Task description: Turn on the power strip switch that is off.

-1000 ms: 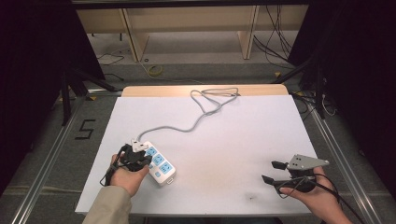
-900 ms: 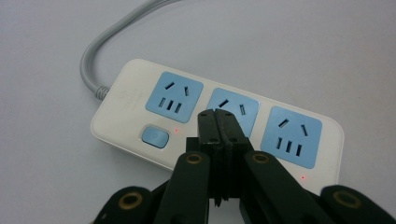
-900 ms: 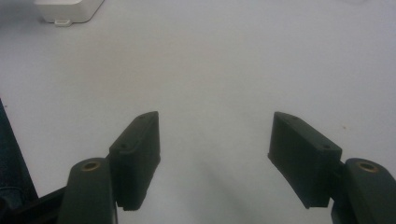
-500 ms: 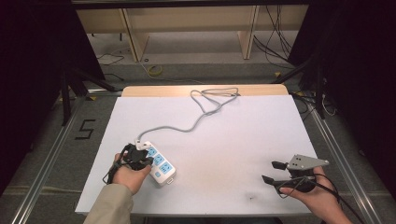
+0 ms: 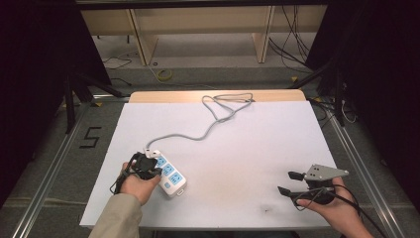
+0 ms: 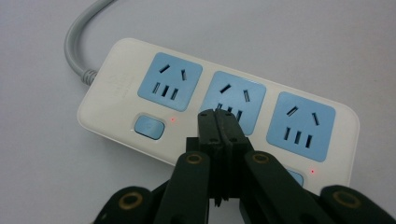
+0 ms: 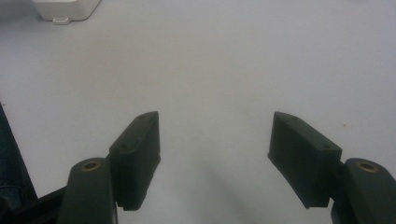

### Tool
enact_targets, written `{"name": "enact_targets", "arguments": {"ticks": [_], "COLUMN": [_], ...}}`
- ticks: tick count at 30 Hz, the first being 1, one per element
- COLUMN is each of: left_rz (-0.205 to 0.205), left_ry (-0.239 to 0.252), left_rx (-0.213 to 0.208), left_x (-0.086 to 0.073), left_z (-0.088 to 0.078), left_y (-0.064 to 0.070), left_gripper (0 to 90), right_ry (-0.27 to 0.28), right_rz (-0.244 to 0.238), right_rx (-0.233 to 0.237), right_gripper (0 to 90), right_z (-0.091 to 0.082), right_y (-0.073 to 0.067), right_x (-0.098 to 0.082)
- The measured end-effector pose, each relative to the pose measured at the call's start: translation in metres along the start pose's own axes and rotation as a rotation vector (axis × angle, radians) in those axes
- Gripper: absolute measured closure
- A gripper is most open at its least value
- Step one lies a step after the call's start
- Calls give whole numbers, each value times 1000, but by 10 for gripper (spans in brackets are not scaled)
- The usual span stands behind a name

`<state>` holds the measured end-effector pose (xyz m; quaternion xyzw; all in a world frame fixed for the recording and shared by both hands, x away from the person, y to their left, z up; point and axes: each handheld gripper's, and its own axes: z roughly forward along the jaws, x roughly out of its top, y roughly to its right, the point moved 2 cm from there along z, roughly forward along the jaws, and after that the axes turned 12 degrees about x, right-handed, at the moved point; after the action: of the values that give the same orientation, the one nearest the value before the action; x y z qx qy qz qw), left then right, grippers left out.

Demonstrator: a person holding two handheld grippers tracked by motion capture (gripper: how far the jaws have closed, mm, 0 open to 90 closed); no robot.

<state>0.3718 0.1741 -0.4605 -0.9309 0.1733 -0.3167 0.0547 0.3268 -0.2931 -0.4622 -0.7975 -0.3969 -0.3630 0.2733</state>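
Left tongs (image 6: 218, 122) pinched together over glossy white power strip (image 6: 116, 88) — right tongs (image 7: 215, 154) apart.

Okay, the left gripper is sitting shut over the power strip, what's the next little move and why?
Probably ease the left gripper down and slightly back toward you, onto the middle switch. Its jaws are shut and poised over the middle outlet of the power strip, where the first blue switch and two red lights beside the switches show. The right gripper waits open over bare table.
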Motion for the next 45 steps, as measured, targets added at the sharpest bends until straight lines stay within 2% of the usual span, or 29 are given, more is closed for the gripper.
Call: {"name": "enact_targets", "arguments": {"ticks": [15, 45], "left_rz": [13, 5], "left_ry": [-20, -79], "left_rx": [2, -10], "left_x": [0, 4], "left_z": [1, 4], "left_y": [1, 0], "left_gripper": [899, 900], "right_ry": [-6, -11], "right_rz": [3, -1], "right_rx": [-1, -1], "right_gripper": [340, 340], "right_z": [0, 0], "right_y": [-1, -2], "right_x": [0, -1]}}
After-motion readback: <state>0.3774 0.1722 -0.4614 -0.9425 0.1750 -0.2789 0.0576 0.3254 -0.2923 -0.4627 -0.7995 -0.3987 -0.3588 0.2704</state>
